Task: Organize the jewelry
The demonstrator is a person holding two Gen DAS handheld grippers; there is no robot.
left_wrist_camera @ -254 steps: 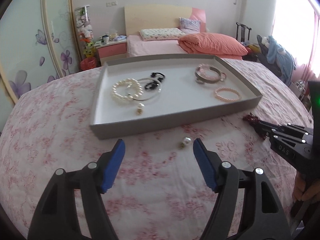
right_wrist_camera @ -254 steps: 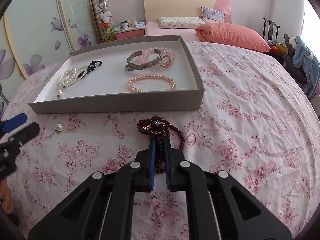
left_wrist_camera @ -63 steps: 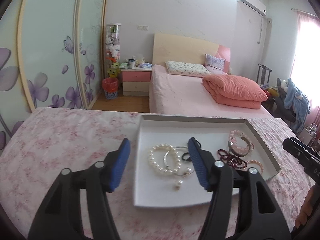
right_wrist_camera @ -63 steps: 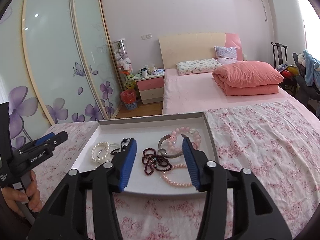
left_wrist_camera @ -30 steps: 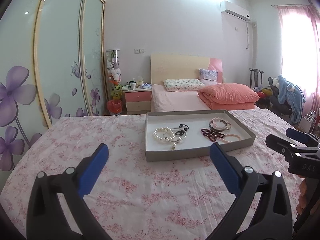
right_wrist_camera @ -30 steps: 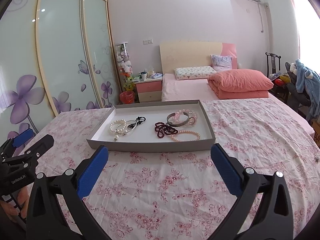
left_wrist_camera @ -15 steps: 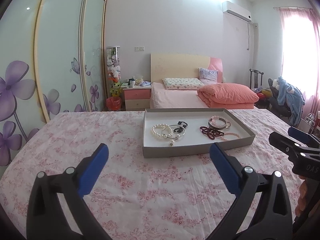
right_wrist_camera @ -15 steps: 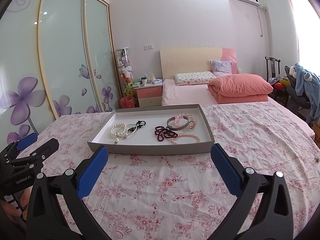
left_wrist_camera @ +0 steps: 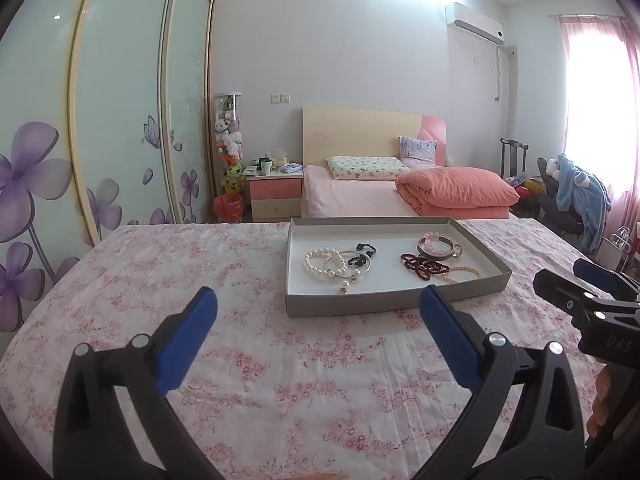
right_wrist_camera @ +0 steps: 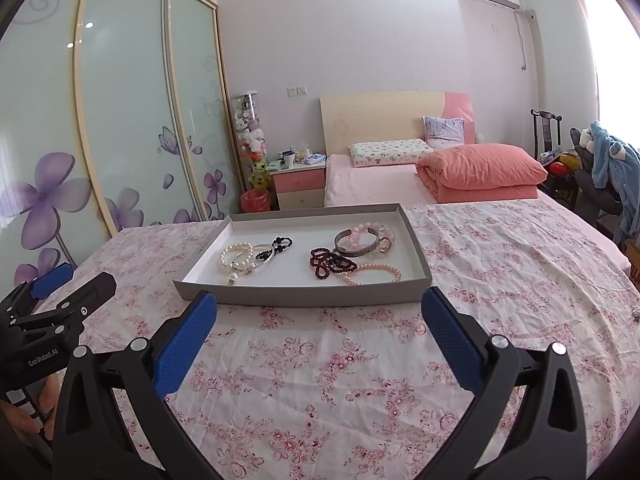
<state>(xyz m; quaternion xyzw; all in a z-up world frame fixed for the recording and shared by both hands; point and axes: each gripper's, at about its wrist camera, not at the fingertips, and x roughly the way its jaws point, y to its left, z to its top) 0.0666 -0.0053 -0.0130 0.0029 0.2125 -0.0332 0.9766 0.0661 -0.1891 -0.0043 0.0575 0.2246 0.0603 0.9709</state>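
Note:
A grey tray [left_wrist_camera: 392,305] [right_wrist_camera: 304,295] lies on the floral tablecloth ahead of both grippers. In it are a white pearl bracelet [left_wrist_camera: 324,264] [right_wrist_camera: 235,255], black beads [left_wrist_camera: 362,254] [right_wrist_camera: 276,249], a dark red bead string [left_wrist_camera: 424,266] [right_wrist_camera: 330,263], a metal bangle with pink beads [left_wrist_camera: 438,243] [right_wrist_camera: 362,241] and a pink pearl bracelet [left_wrist_camera: 460,273] [right_wrist_camera: 374,273]. My left gripper [left_wrist_camera: 318,304] is open and empty, held back from the tray's near wall. My right gripper [right_wrist_camera: 320,306] is open too, empty, also short of the tray.
The floral tablecloth [left_wrist_camera: 260,344] [right_wrist_camera: 500,280] spreads wide around the tray. Behind it stand a bed with an orange quilt [left_wrist_camera: 456,192], a pink nightstand [left_wrist_camera: 276,194] and sliding wardrobe doors [right_wrist_camera: 120,120]. A chair with blue clothes [left_wrist_camera: 576,200] is at the right.
Both grippers drew back from the tray and opened wide about a second ago. In the last half second the views barely shifted. The dark red beads, once on the cloth, lie in the tray.

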